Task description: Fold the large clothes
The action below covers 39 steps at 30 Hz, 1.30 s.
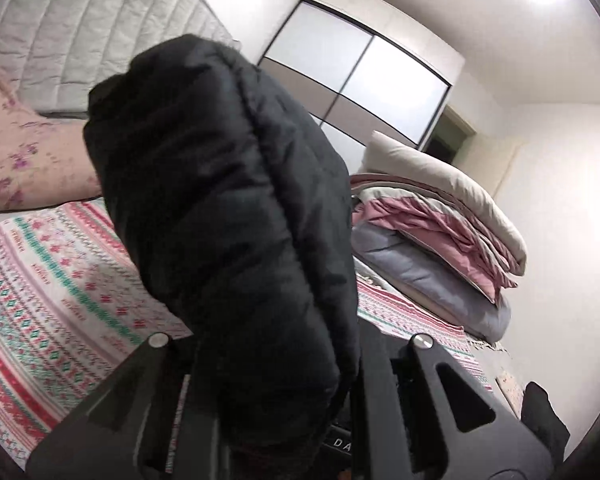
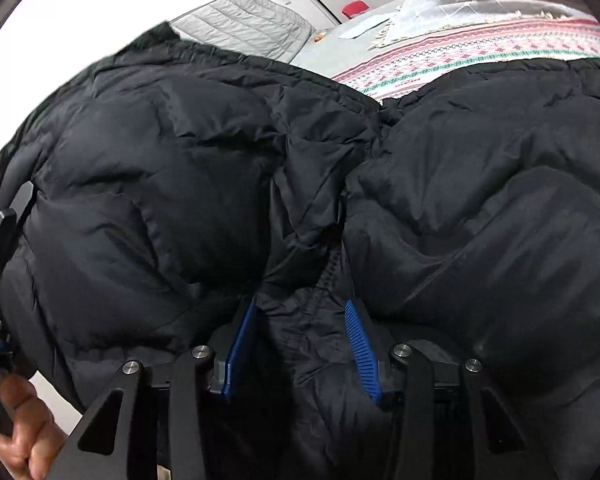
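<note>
A black puffer jacket [image 2: 204,184] fills the right wrist view, lying partly on the patterned bedspread [image 2: 480,56]. My right gripper [image 2: 300,320] is shut on a bunched fold of the jacket beside its zipper; the blue finger pads [image 2: 360,340] press the fabric from both sides. In the left wrist view a thick padded part of the jacket [image 1: 228,208] stands up between the fingers of my left gripper [image 1: 284,360], which is shut on it above the bed. The fingertips are hidden by the fabric. The left gripper also shows at the left edge of the right wrist view [image 2: 0,240].
The bed has a red and green patterned bedspread [image 1: 52,288], a floral pillow [image 1: 24,152] and a quilted headboard [image 1: 100,24]. A stack of folded quilts [image 1: 432,232] sits at the far right. A wardrobe [image 1: 360,64] stands behind. A grey quilted item [image 2: 248,20] lies beyond the jacket.
</note>
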Tool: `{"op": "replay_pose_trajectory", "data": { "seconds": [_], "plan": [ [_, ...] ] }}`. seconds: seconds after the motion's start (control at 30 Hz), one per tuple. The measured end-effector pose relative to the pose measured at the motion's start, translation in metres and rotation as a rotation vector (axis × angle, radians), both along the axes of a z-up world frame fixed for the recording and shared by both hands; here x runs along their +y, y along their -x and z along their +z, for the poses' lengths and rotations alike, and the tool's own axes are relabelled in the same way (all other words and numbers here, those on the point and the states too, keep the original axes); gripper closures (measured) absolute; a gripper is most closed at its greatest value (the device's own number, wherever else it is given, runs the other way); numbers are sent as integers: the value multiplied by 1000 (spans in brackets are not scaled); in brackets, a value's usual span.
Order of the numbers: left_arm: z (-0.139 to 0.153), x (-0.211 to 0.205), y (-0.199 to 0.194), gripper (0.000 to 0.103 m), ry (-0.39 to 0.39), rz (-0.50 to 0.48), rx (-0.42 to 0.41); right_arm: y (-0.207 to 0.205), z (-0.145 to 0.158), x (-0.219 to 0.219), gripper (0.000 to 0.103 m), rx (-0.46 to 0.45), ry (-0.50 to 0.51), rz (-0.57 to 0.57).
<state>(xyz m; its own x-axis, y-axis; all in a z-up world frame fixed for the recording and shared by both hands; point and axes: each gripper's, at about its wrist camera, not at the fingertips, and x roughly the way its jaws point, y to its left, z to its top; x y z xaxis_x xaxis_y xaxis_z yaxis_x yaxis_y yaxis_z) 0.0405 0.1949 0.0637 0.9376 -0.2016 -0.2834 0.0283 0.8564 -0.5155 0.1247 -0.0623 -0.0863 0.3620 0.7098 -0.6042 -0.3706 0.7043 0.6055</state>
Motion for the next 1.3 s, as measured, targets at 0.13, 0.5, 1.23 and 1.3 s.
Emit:
{"op": "replay_pose_trajectory", "data": {
  "seconds": [0.13,0.5,1.23,1.3],
  "plan": [
    [4,-24,-5,84,-42,-67,-11,-6,14,-31,53,79,-86,-37],
    [-23,-138,-28,71,-211,-475,107,28,57,-176,34,4,-110,-370],
    [-37,-174,15,26,-300,-1056,192,68,91,-280,34,-55,-360,-432],
    [-31,-162,15,26,-235,-1060,170,59,95,-268,34,-57,-392,-368]
  ]
}}
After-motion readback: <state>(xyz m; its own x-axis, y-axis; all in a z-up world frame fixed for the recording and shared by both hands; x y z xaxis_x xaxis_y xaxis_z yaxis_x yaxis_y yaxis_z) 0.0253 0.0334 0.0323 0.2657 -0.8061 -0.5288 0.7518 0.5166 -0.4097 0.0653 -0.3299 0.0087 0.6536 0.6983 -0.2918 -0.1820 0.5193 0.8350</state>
